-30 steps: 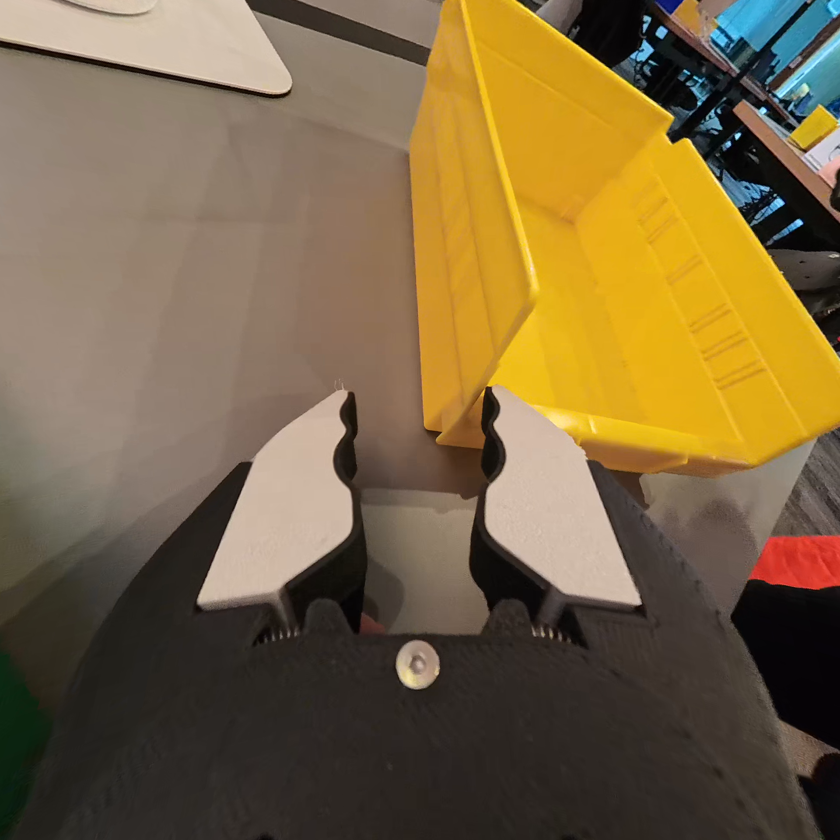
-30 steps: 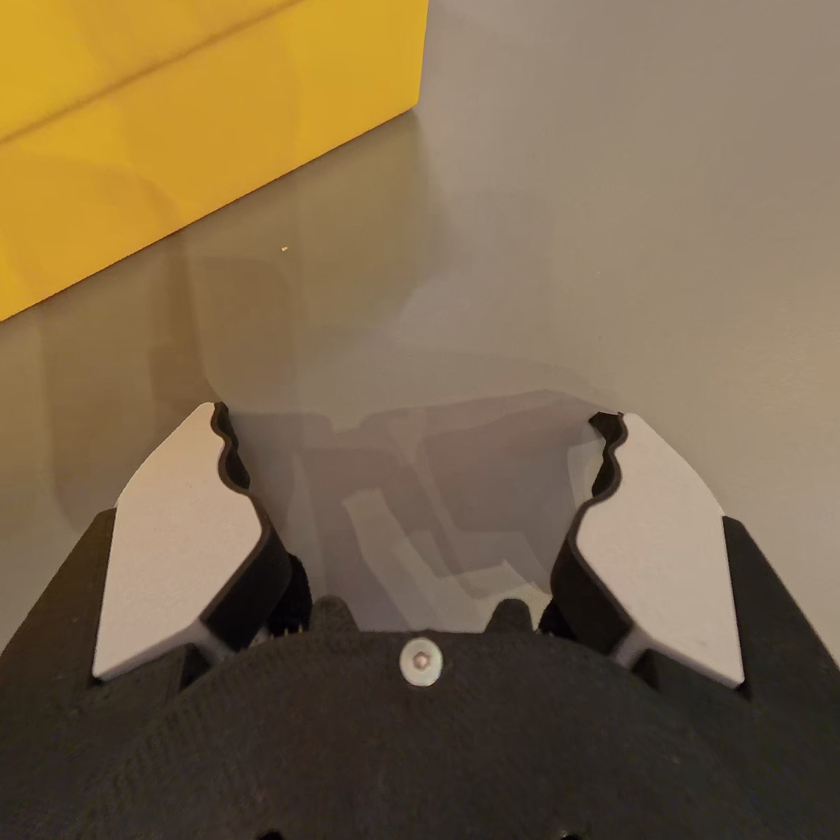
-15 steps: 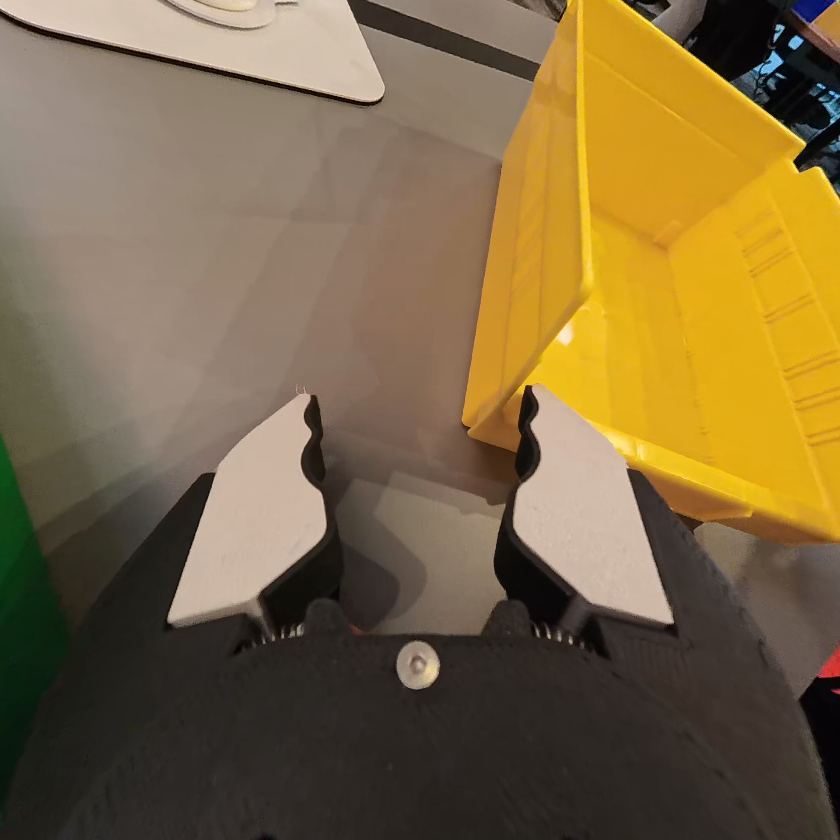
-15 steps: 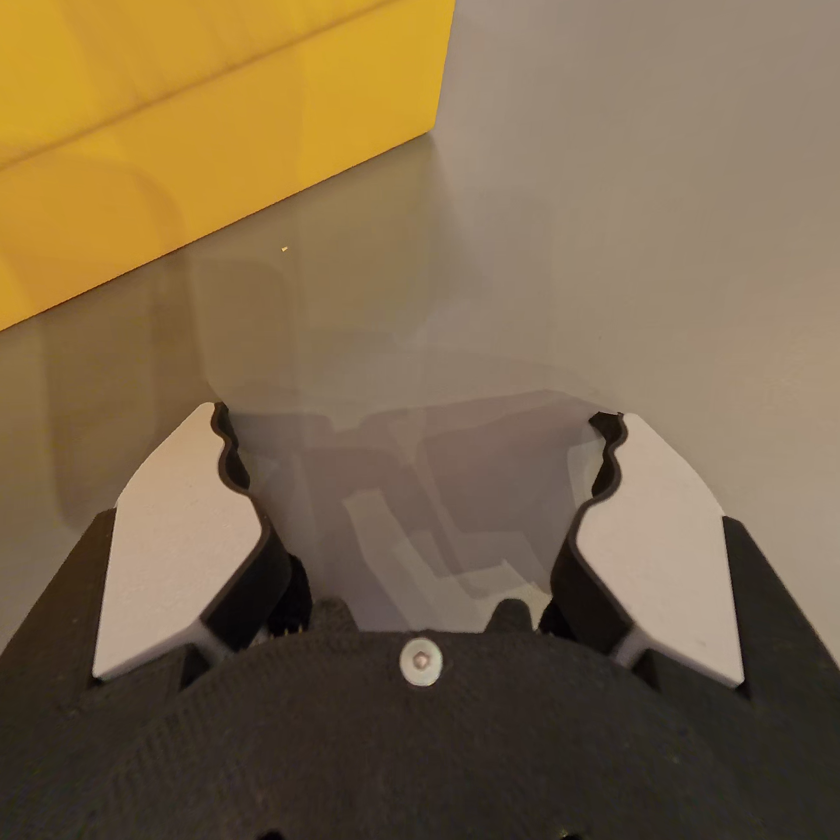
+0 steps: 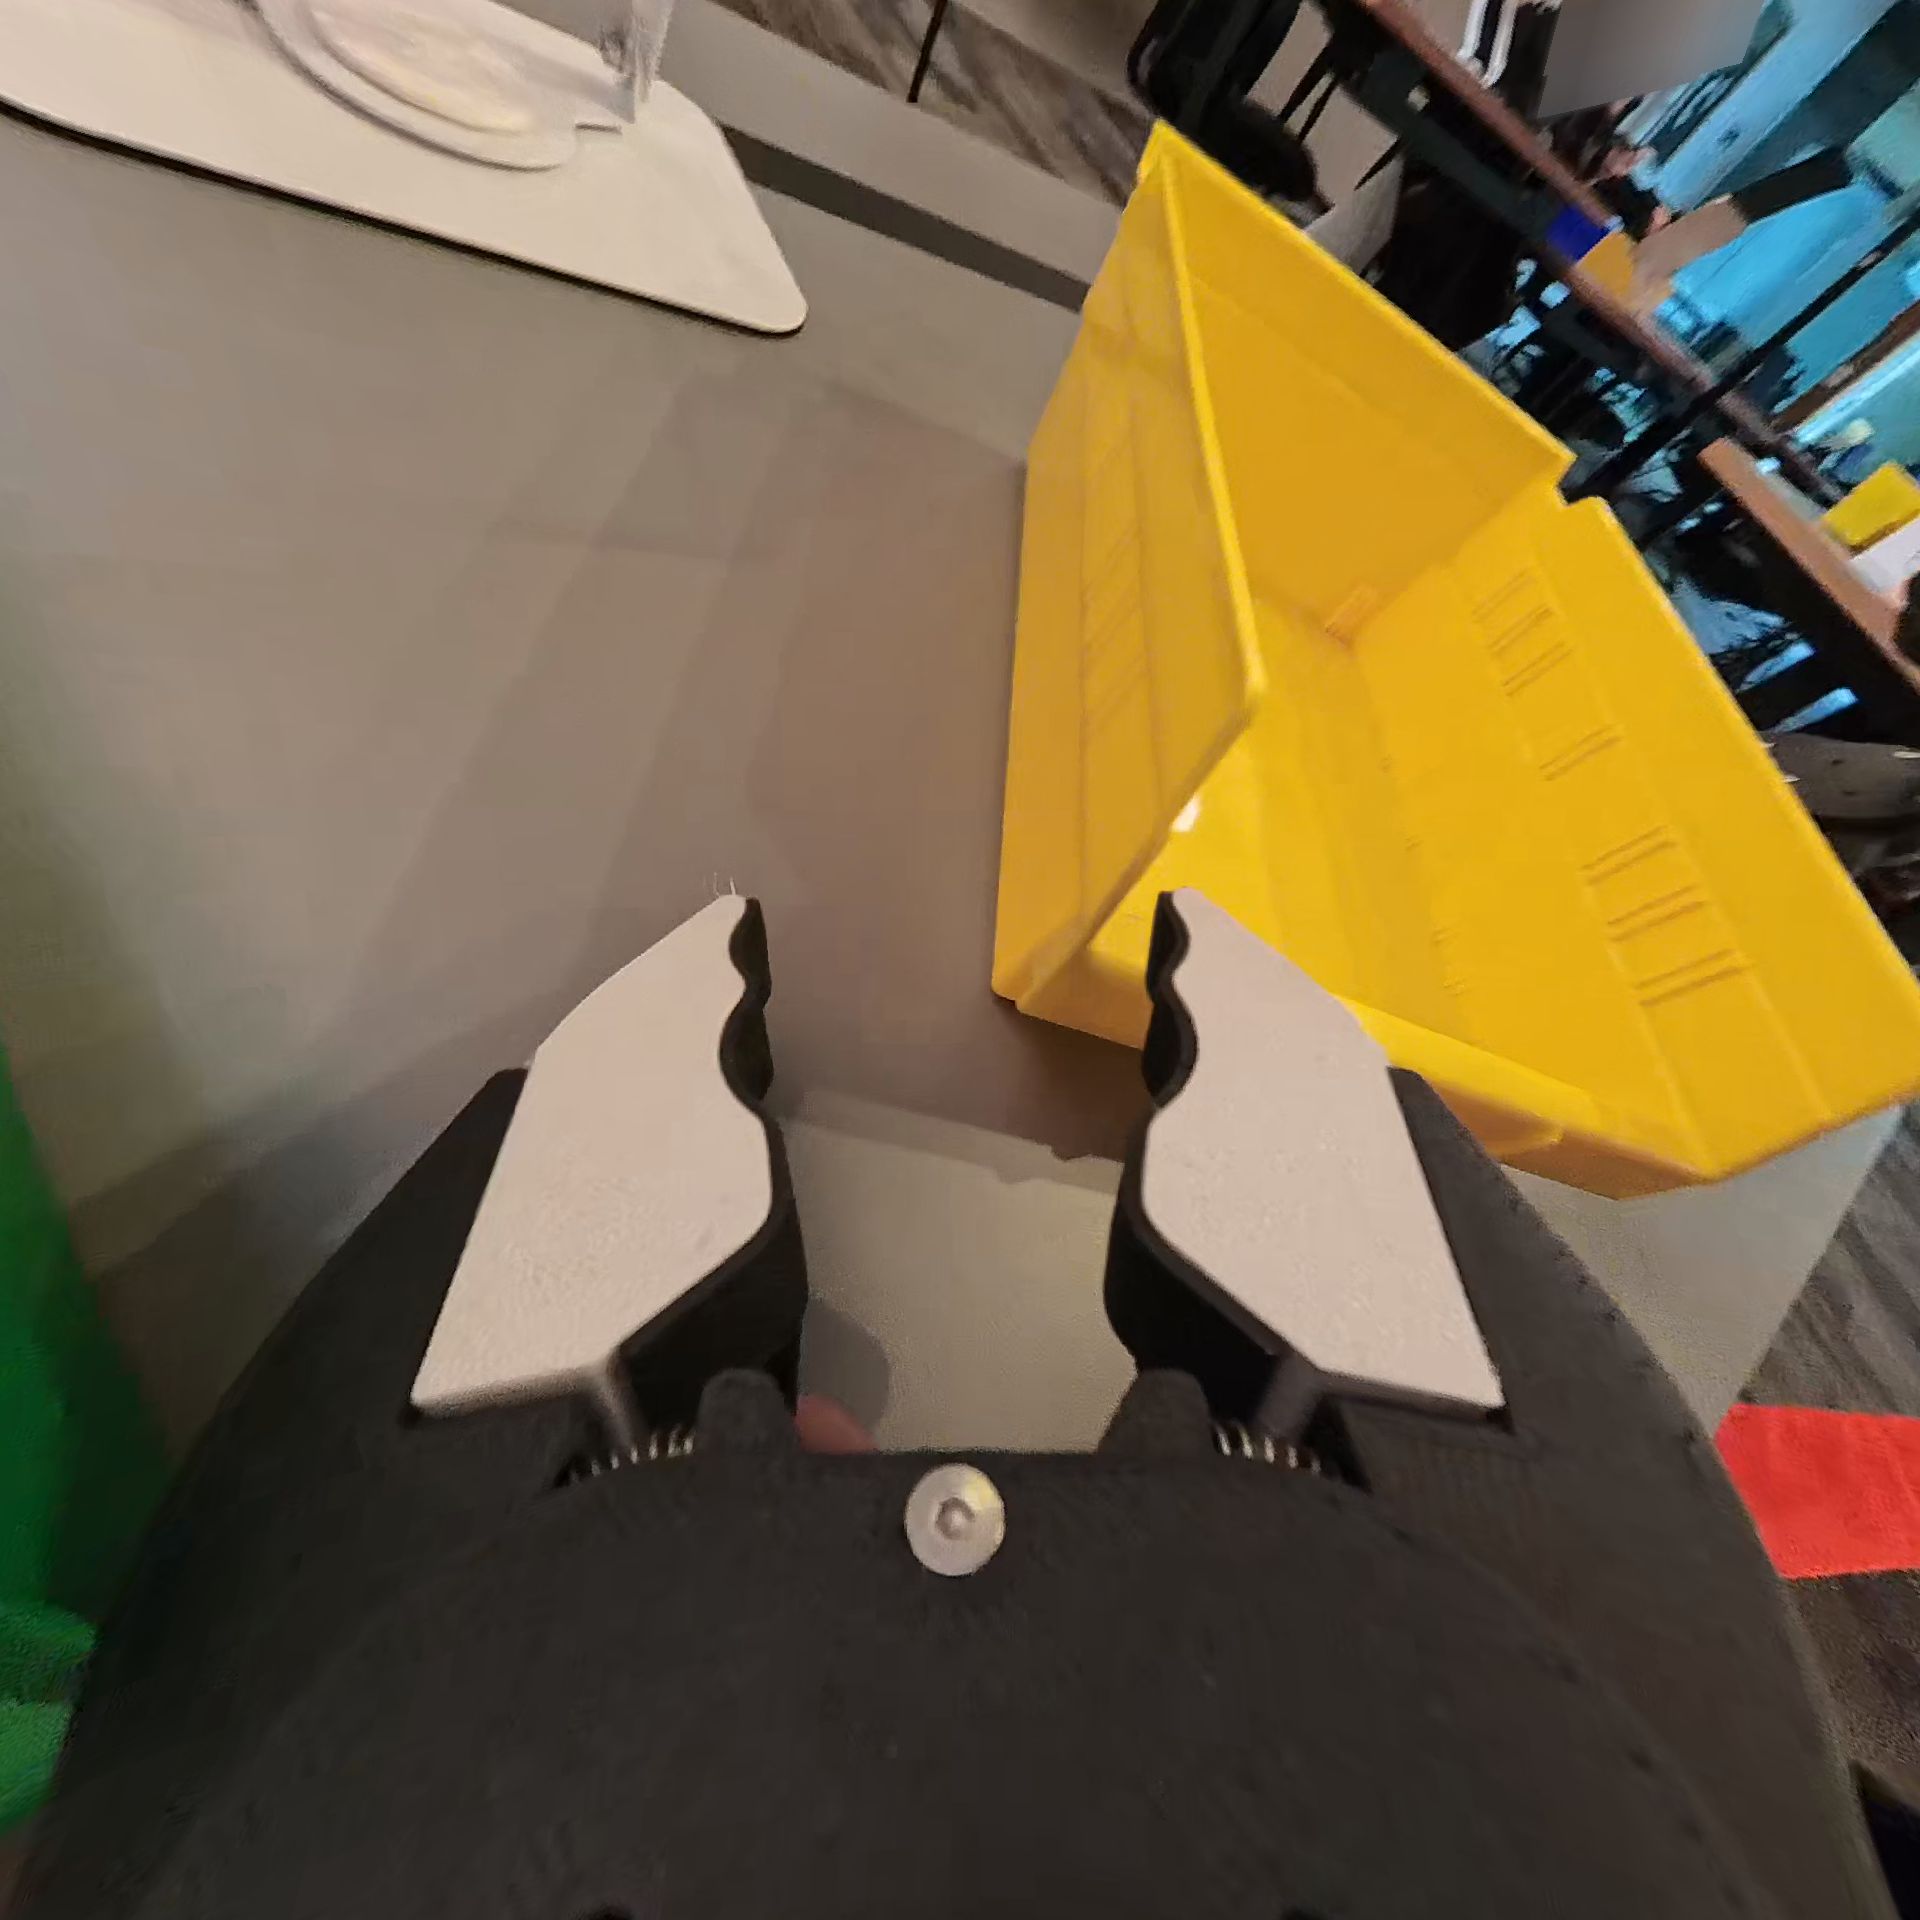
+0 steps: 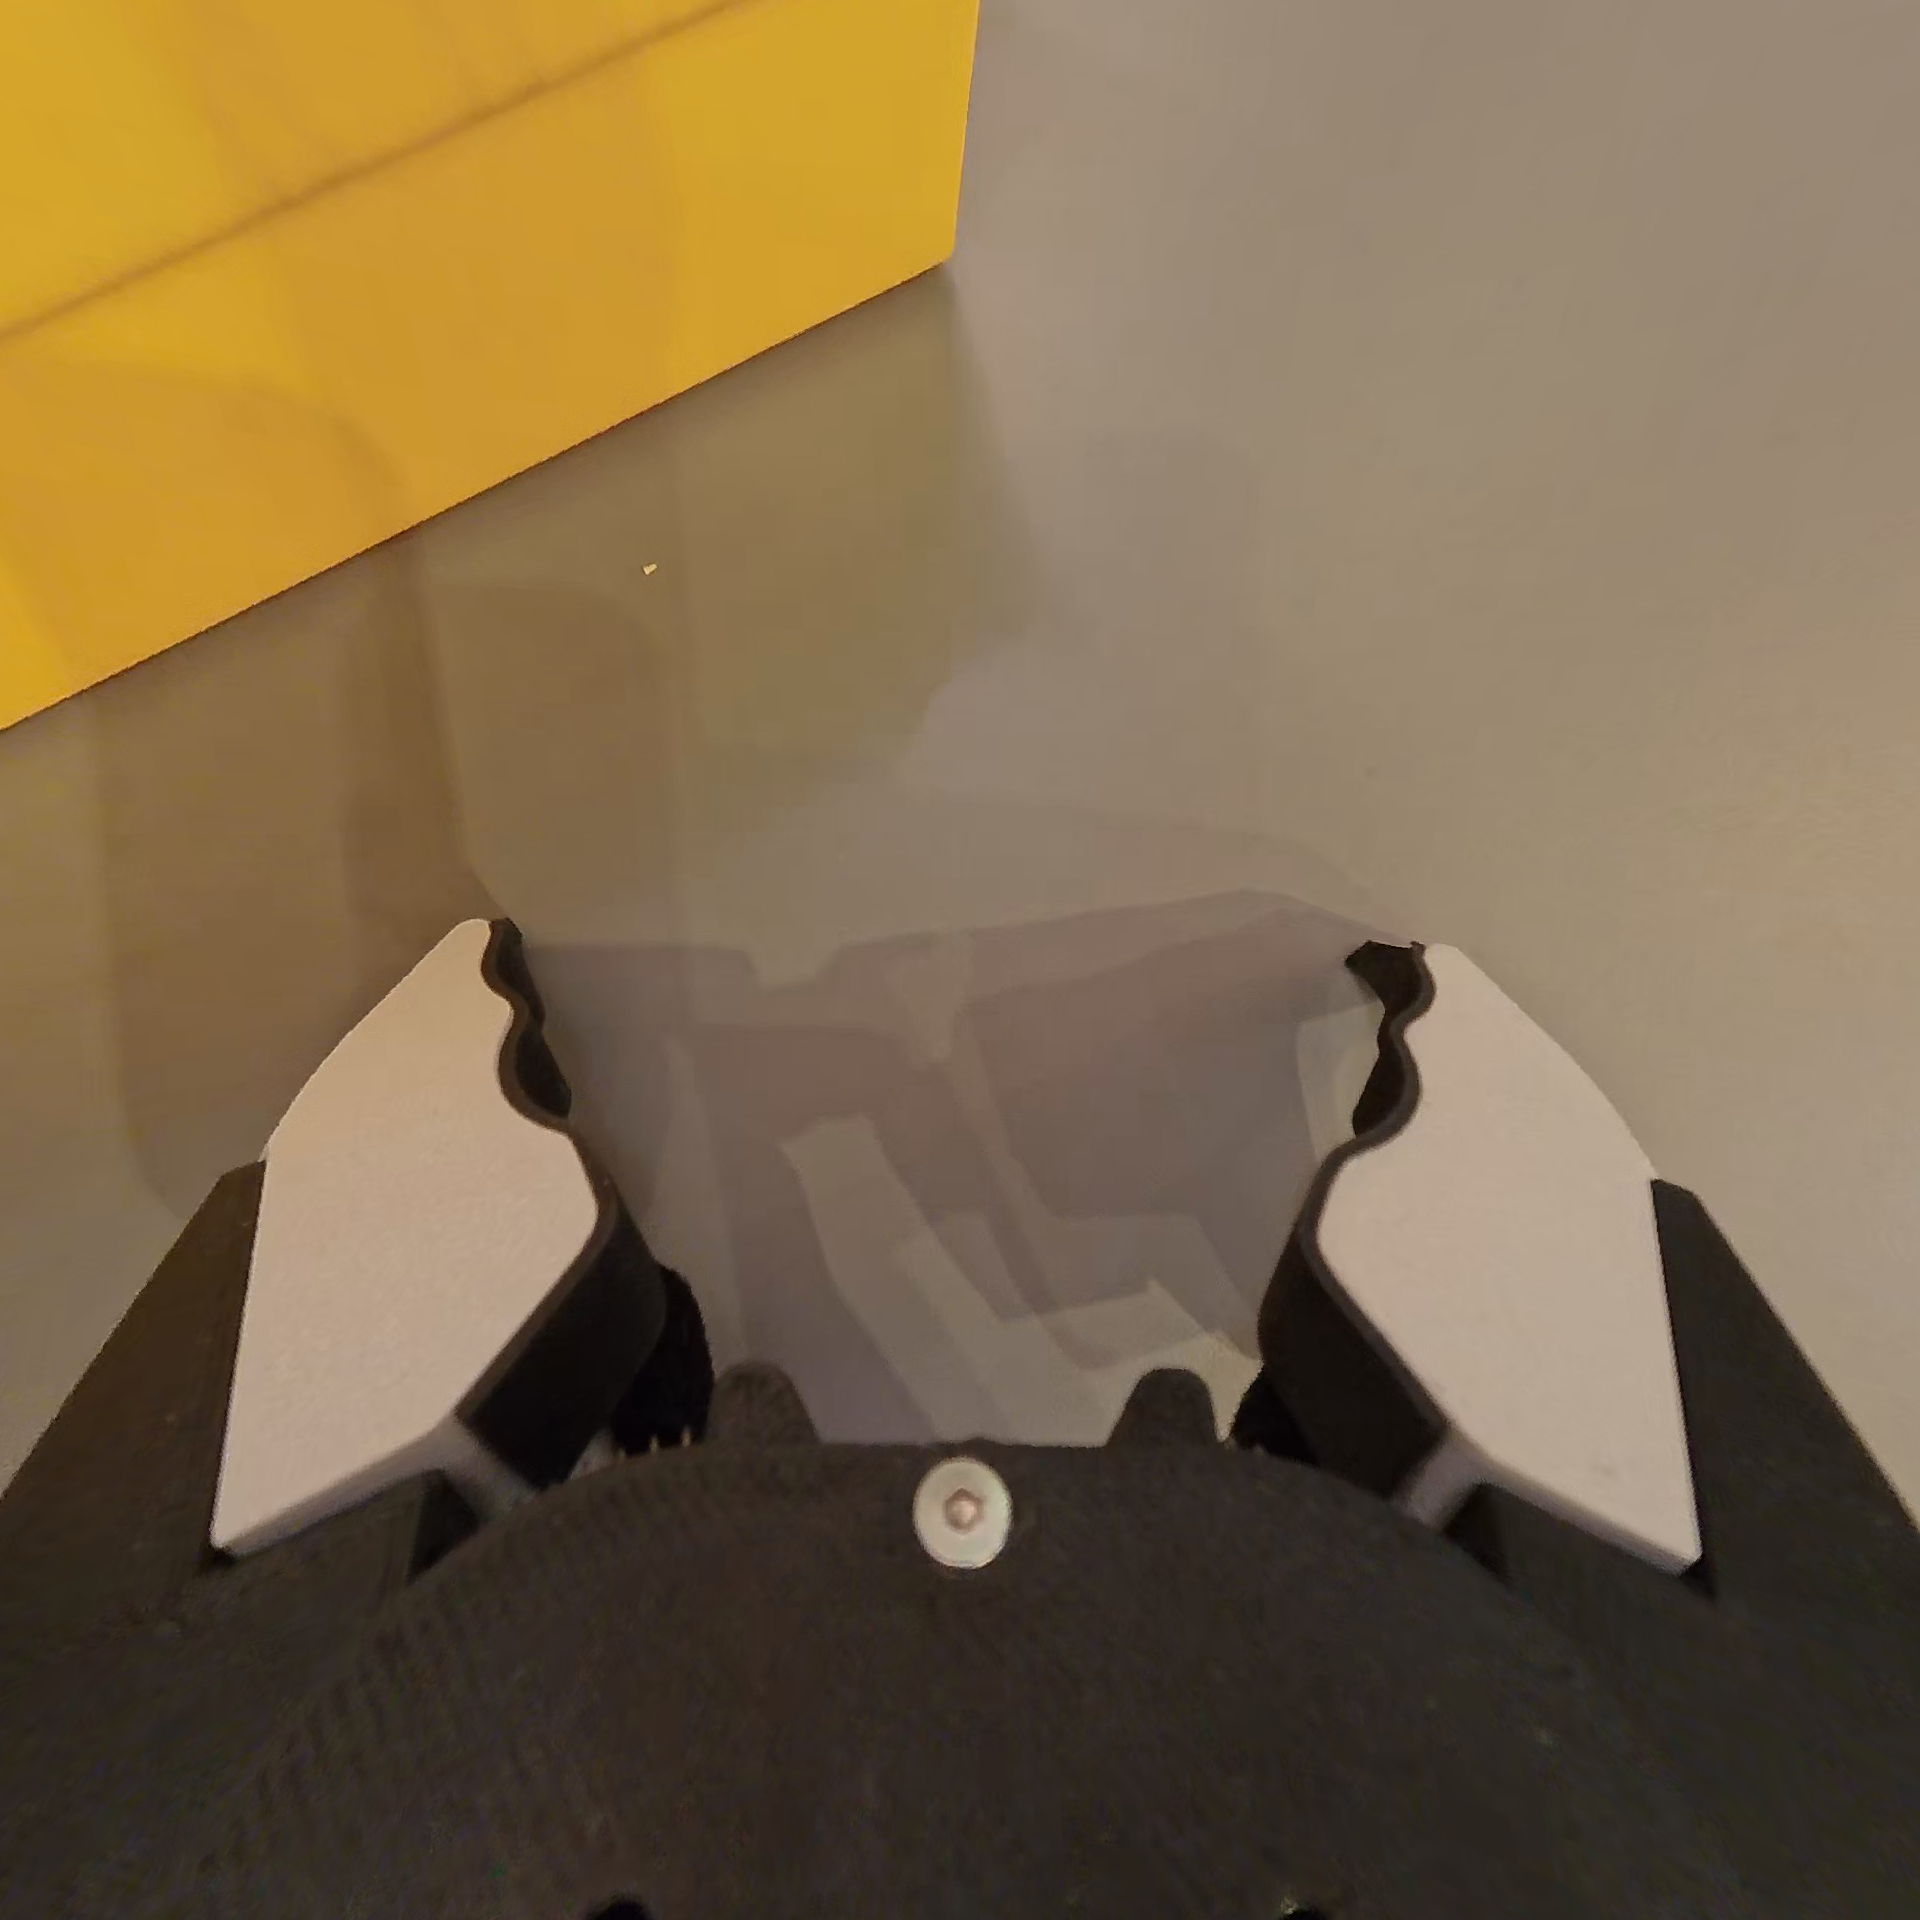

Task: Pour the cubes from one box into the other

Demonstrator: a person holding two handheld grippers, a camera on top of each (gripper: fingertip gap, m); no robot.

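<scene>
An empty yellow box (image 5: 1455, 727) stands on the grey table at the right of the left wrist view; no cubes show inside it. My left gripper (image 5: 956, 914) is open and empty, just left of the box's near corner. A green thing (image 5: 42, 1403), blurred, sits at the left edge. In the right wrist view a yellow box wall (image 6: 416, 260) fills the upper left. My right gripper (image 6: 956, 945) is wide open and empty, low over the bare table to the right of that wall. No cubes are visible in either view.
A white mat (image 5: 468, 177) with a white object on it lies at the table's far left. The table edge runs right of the box, with floor and a red patch (image 5: 1818, 1496) below. Shelves and desks stand beyond.
The left gripper has opened wider and the view has swung, so the yellow box shifted in frame and the green thing came in at the left. The right gripper has barely shifted, still open.
</scene>
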